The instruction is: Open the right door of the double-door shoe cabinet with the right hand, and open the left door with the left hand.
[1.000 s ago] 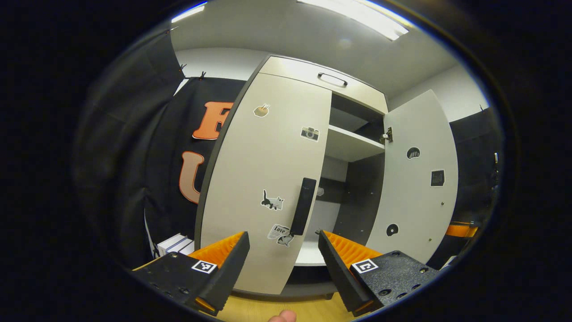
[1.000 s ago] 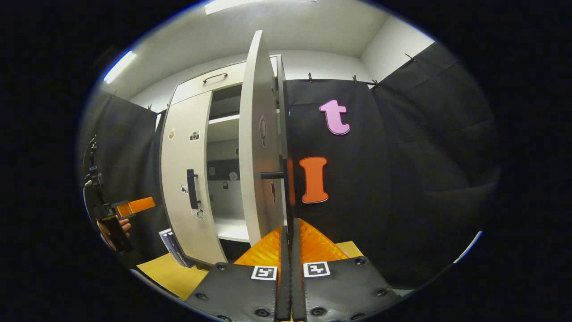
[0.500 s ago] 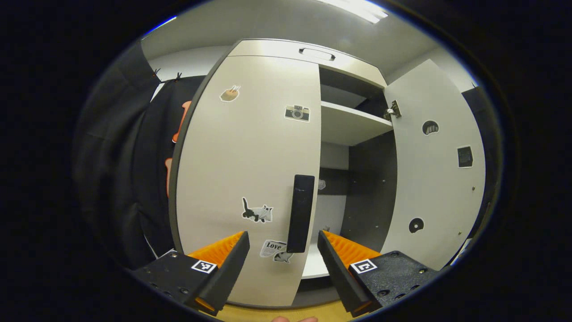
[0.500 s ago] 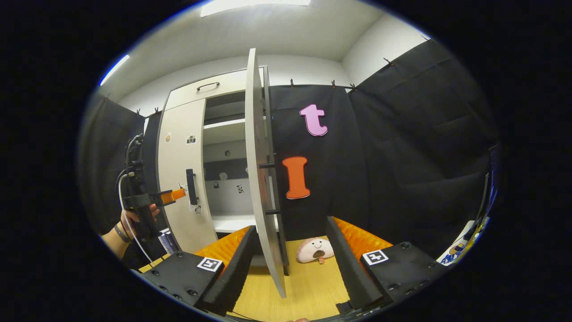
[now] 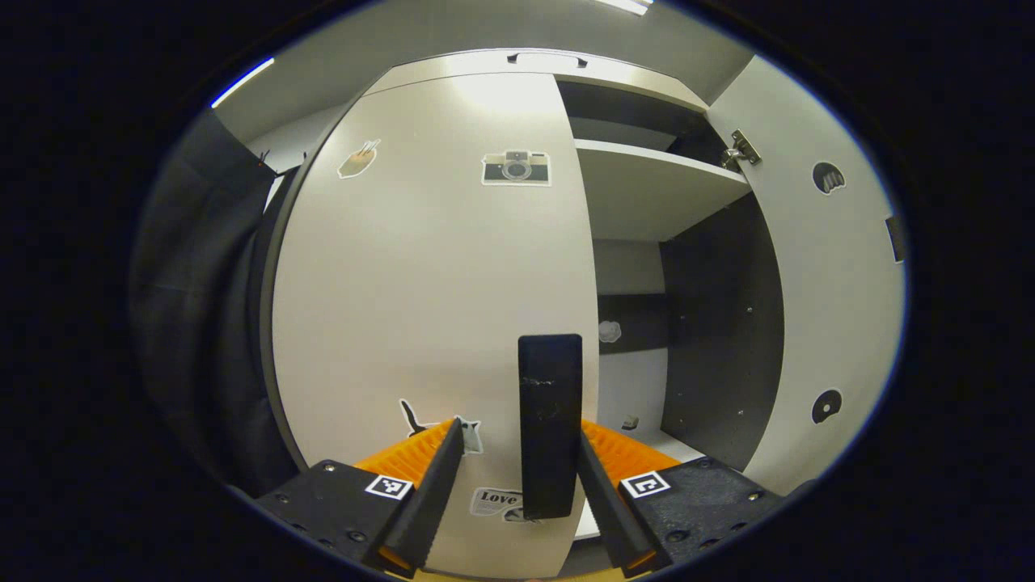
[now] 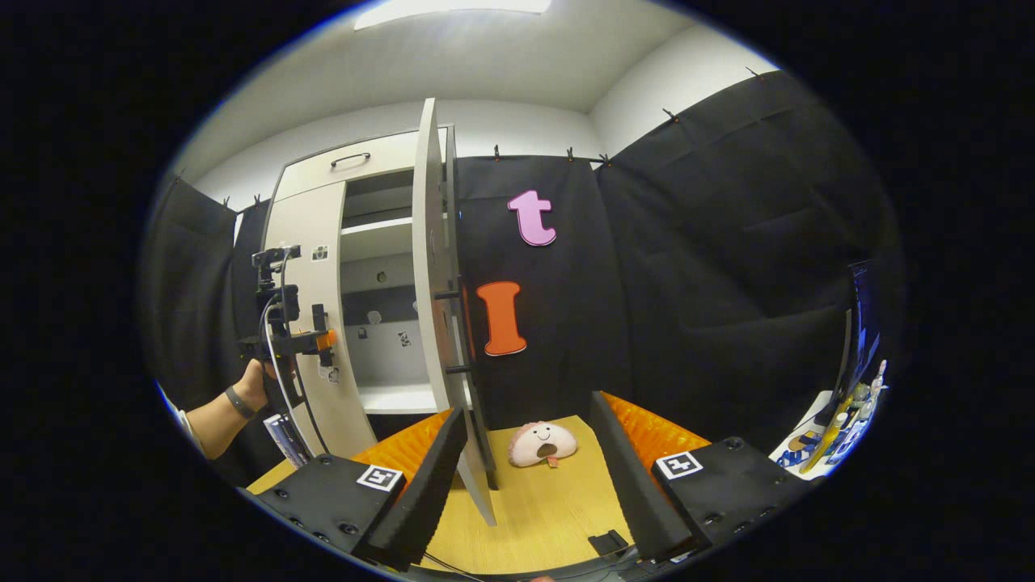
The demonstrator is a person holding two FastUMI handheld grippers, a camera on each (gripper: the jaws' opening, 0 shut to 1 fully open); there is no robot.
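The shoe cabinet's left door (image 5: 420,275) is shut and carries several stickers. Its black vertical handle (image 5: 550,420) stands between the fingers of my left gripper (image 5: 517,477), which is open, with gaps on both sides of the handle. The right door (image 5: 825,283) is swung wide open, baring a shelf (image 5: 647,186). In the right gripper view the right door (image 6: 433,267) shows edge-on, and my right gripper (image 6: 525,477) is open and holds nothing, a little way back from the door. There a hand holds the left gripper (image 6: 311,339) at the left door (image 6: 311,234).
A smiling plush toy (image 6: 540,443) lies on the wooden floor (image 6: 550,517) behind the open right door. Some books (image 6: 283,432) lean at the cabinet's left foot. Small items (image 6: 833,428) lie on a surface at the far right. Black cloth walls flank the cabinet.
My left gripper has moved in until the left door's handle stands between its fingers. My right gripper has opened, let go of the right door and drawn back.
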